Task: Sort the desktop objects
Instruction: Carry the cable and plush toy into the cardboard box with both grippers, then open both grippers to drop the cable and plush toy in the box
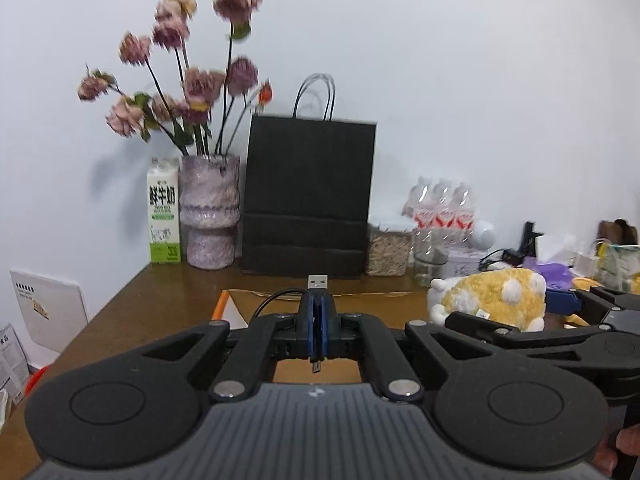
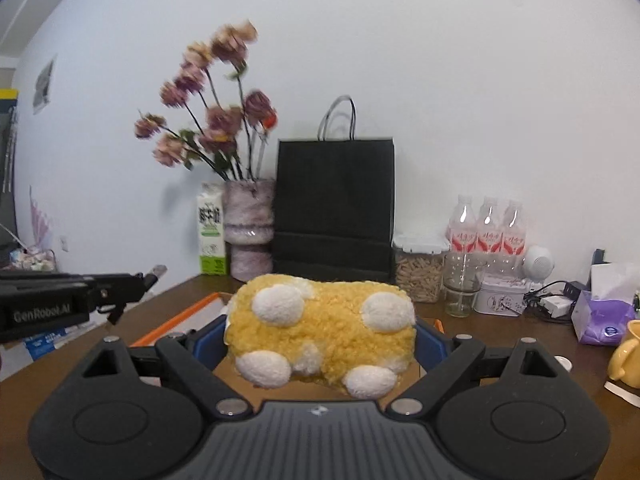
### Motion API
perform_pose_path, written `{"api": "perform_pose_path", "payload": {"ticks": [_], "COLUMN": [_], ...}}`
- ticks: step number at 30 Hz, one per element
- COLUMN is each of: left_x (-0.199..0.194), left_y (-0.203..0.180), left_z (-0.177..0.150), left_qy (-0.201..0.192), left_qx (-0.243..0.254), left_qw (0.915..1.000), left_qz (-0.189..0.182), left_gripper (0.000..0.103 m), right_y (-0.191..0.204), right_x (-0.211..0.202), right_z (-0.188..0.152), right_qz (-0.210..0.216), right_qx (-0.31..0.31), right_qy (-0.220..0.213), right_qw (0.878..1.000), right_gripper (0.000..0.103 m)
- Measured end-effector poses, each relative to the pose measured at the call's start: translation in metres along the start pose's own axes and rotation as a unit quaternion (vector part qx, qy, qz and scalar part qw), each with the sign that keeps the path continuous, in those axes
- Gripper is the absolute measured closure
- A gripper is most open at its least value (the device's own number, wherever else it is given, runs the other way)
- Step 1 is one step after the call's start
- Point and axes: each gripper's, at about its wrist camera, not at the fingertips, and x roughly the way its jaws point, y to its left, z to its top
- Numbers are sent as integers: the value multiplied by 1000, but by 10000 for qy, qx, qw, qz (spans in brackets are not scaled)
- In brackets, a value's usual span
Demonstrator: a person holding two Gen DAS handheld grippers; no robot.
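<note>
My left tongs [image 1: 319, 320] were pressed together on a short black USB cable [image 1: 318, 282], its silver plug standing up past the blue pads [image 1: 306, 326] and a thin loop of cord trailing to the left. My right tongs [image 2: 320, 336] pinched a fluffy yellow plush toy with white round feet [image 2: 320, 332], the blue pads set wide against both its flanks; the toy was held above the brown wooden counter [image 2: 500, 344] and an orange-edged cardboard sheet [image 1: 236, 312]. Along the counter's back edge, against the wall, stood a green-and-white milk carton [image 1: 163, 212], a mottled purple vase of dried pink flowers [image 1: 210, 212] and a black paper bag with handles [image 1: 310, 196].
</note>
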Motion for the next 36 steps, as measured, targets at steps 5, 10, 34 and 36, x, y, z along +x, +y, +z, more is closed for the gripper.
{"api": "perform_pose_path", "payload": {"ticks": [5,10,34,36], "left_x": [65,104,84,82], "left_y": [3,14,2,1], "left_z": [-3,-20,-27,-25], "left_qy": [503,985,520,451], "left_qx": [-39,-189,221,233], "left_qw": [9986,9947,9968,9970], "left_qz": [165,226,565,592], "left_gripper": [99,99,0,0], "right_y": [-13,-25,-26,-26], "right_x": [63,97,75,71], "right_z": [-6,-26,-33,-31], "right_qz": [-14,-30,69,84], "right_qx": [48,236,298,300], "right_qy": [522,986,804,754], "right_qw": [9986,9948,9963,9967], "right_gripper": [11,11,0,0]}}
